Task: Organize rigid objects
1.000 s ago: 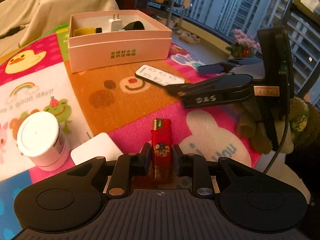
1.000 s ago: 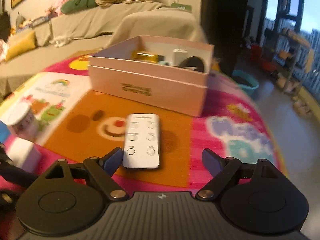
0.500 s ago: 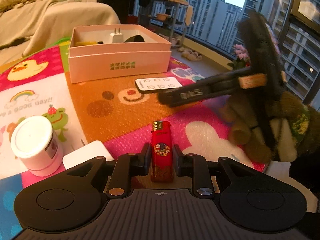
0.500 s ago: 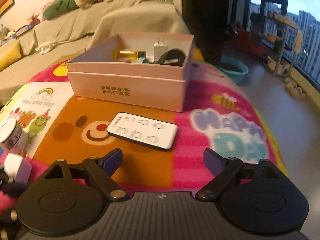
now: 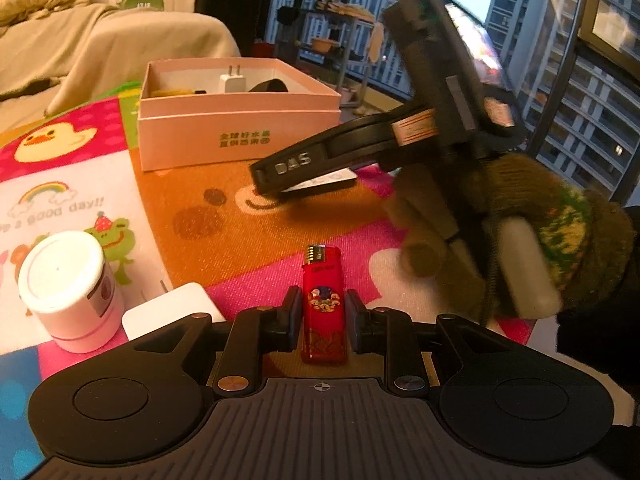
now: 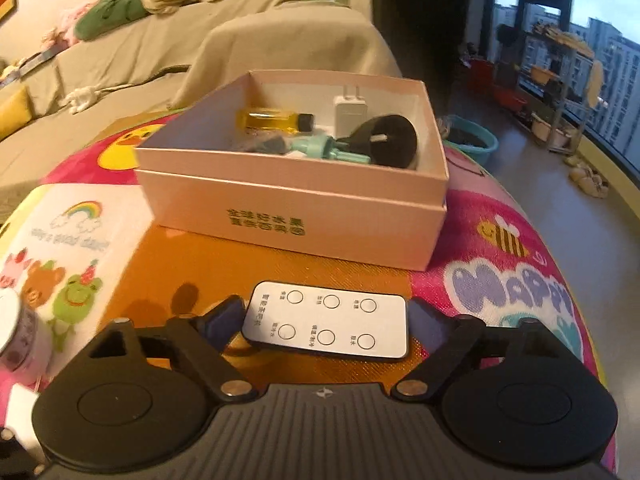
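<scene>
Red plastic catches the eye first: the lighter (image 5: 323,304) stands upright low in the middle of the left view, metal head up, its long axis vertical, pinched between the left tongs (image 5: 323,314). Lower left of it sit a white jar (image 5: 68,290) and a white block (image 5: 174,314) on the cartoon mat (image 5: 224,240).

In the right view the white remote (image 6: 328,324) lies flat on the mat, long axis running left to right across the frame, just in front of the pink box (image 6: 296,208). The right tongs (image 6: 326,320) are spread wide, one finger at each short end of it; whether they touch it I cannot tell.

Half a second ago the remote lay clear ahead of those fingers, slightly skewed; now it sits between them. The lighter's hold is unchanged.
</scene>
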A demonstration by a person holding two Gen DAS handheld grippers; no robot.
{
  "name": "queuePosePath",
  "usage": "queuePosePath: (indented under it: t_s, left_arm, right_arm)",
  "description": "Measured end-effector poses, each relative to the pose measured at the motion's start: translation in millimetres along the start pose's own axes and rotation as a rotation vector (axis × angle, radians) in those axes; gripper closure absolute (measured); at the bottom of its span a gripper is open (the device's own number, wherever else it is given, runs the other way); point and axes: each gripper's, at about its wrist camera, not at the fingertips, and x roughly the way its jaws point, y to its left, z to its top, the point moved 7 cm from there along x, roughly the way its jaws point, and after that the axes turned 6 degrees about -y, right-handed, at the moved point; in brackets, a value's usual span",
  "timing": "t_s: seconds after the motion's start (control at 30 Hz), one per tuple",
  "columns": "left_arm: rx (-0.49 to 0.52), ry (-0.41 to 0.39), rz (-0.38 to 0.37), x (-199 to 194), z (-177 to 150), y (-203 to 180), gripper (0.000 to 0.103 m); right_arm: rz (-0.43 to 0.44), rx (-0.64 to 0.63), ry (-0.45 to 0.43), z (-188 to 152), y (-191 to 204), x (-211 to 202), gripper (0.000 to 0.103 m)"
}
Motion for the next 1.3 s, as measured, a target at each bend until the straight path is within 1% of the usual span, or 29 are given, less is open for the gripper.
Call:
queuePosePath:
  t_s: [0.07,0.17,0.27,0.4,0.43,0.47,0.53,0.63,0.73,0.77,0.8,0.83,0.87,0.9,0.97,1.03,1.07,1.1,1.13,1.2,1.23,1.3]
  left_arm:
    - [-0.001,0.001,0.005,0,1,0,0.077]
    - [-0.024,0.005,0.000,0,2,1,0.077]
    - [-0.055,0.017,-0.040,-1,7,0,0.077]
    - [-0.030,0.018,-0.066,-3,27,-7,0.078]
    - [-0.016,0.011,-0.065,-4,36,-7,0.079]
    - [0.001,-0.001,-0.057,-4,47,-6,0.091]
    - [0.029,-0.038,-0.036,-5,72,-3,0.091]
    - [0.055,-0.126,0.032,1,121,12,0.091]
    - [0.018,-0.181,0.058,13,162,29,0.091]
    - [-0.005,-0.179,0.063,16,168,34,0.091]
    - [-0.035,-0.160,0.049,19,171,36,0.091]
    - [-0.053,-0.141,0.010,21,169,34,0.091]
    - [-0.046,-0.120,-0.043,23,163,27,0.090]
    - [-0.017,-0.096,-0.083,23,154,20,0.087]
    - [0.081,-0.023,-0.142,23,123,0,0.086]
    - [0.175,0.081,-0.198,21,87,-15,0.086]
    - [0.207,0.125,-0.214,20,71,-21,0.085]
    - [0.249,0.171,-0.217,18,55,-25,0.083]
    - [0.278,0.197,-0.203,19,46,-26,0.082]
    - [0.351,0.237,-0.146,18,28,-26,0.082]
    - [0.383,0.244,-0.126,19,23,-28,0.082]
    - [0.431,0.226,-0.126,15,19,-27,0.080]
  right_arm:
    - [0.008,-0.009,-0.014,1,-3,-10,0.015]
    - [-0.008,-0.045,-0.072,2,-10,-34,0.015]
    - [-0.010,-0.063,-0.133,3,-21,-61,0.015]
    - [-0.011,-0.054,-0.192,5,-37,-87,0.015]
    - [-0.011,-0.044,-0.208,5,-42,-93,0.015]
    - [-0.009,-0.034,-0.220,6,-46,-97,0.015]
    - [-0.004,-0.012,-0.244,5,-53,-105,0.015]
    - [0.003,0.018,-0.261,3,-62,-109,0.015]
    - [0.006,0.041,-0.253,-1,-66,-105,0.015]
    - [0.008,0.044,-0.249,-2,-67,-104,0.015]
    - [0.010,0.043,-0.246,-4,-67,-103,0.015]
    - [0.010,0.039,-0.243,-7,-66,-102,0.015]
    - [0.011,0.032,-0.242,-10,-66,-102,0.015]
    - [0.015,0.025,-0.240,-13,-66,-101,0.015]
    - [0.025,0.016,-0.226,-20,-66,-98,0.015]
    - [0.033,0.022,-0.196,-28,-66,-90,0.015]
    - [0.034,0.027,-0.179,-32,-66,-85,0.015]
    - [0.034,0.030,-0.163,-35,-66,-81,0.015]
    - [0.037,0.031,-0.149,-38,-65,-77,0.015]
    - [0.047,0.041,-0.118,-44,-64,-70,0.015]
    - [0.052,0.049,-0.104,-46,-64,-67,0.015]
    - [0.061,0.056,-0.083,-51,-63,-64,0.014]
